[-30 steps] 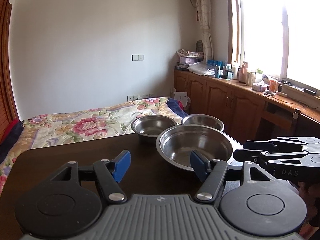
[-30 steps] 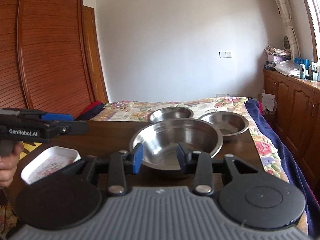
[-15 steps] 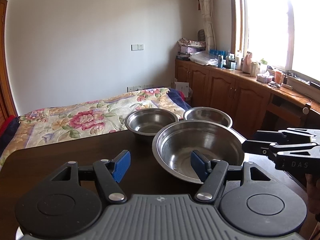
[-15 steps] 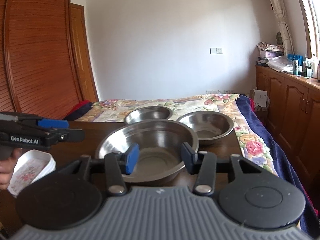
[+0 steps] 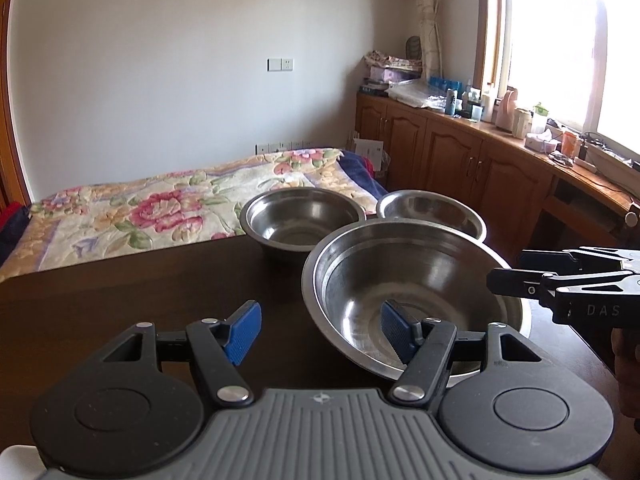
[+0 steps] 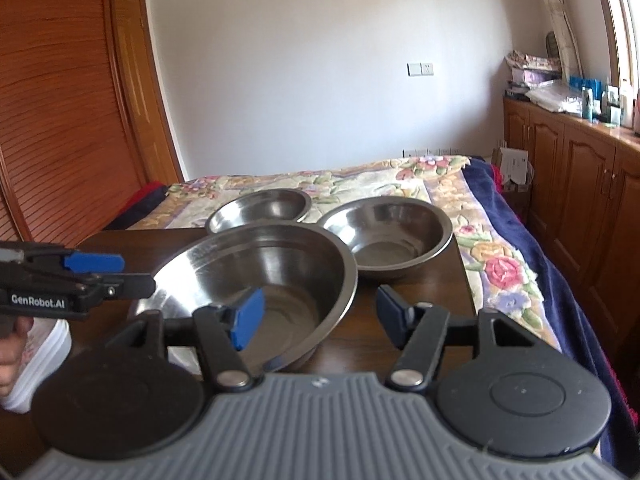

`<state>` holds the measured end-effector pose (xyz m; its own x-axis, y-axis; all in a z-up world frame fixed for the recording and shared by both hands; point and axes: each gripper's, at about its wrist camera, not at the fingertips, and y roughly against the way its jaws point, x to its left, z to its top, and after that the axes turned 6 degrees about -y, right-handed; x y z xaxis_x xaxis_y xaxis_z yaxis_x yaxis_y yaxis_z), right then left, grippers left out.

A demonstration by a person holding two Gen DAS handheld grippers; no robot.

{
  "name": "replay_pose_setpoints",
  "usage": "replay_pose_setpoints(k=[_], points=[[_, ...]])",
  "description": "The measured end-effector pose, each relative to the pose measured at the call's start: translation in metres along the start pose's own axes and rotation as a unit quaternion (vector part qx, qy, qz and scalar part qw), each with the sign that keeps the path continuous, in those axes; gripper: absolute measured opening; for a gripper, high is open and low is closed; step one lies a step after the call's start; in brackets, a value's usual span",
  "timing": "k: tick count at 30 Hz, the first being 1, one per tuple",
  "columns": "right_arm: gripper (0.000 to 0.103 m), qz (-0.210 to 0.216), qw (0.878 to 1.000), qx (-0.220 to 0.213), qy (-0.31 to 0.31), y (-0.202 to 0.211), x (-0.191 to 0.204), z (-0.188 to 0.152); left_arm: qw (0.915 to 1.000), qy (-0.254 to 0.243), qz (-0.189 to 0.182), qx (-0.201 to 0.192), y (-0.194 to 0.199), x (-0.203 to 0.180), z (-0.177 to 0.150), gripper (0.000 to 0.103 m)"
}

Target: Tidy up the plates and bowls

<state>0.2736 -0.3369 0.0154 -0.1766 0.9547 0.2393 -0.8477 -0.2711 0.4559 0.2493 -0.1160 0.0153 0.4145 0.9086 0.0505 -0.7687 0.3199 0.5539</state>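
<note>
A large round stainless-steel bowl (image 5: 412,296) is sitting on the near part of the dark wooden table (image 5: 120,304), with two smaller steel bowls (image 6: 386,236) standing just behind it. The left gripper (image 5: 320,330) and right gripper (image 6: 316,314) are both hovering wide open, gripping nothing.

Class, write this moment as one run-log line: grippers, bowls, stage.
left gripper: open, empty | right gripper: open, astride large bowl rim | two smaller bowls behind, unstacked | stage: pre-grasp
</note>
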Motion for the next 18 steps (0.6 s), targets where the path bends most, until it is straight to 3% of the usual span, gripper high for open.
replay_pose_setpoints(k=[15,18], points=[[0.063,0.007,1.0,0.02,-0.013,-0.013,-0.002,0.002,0.9994,0.016,-0.011,0.029,-0.022,0.003,0.002,0.077],[0.059,0.008,0.999,0.026,-0.018,-0.016,-0.004,0.002,0.9991,0.02,-0.014,0.036,-0.026,0.004,0.001,0.073]])
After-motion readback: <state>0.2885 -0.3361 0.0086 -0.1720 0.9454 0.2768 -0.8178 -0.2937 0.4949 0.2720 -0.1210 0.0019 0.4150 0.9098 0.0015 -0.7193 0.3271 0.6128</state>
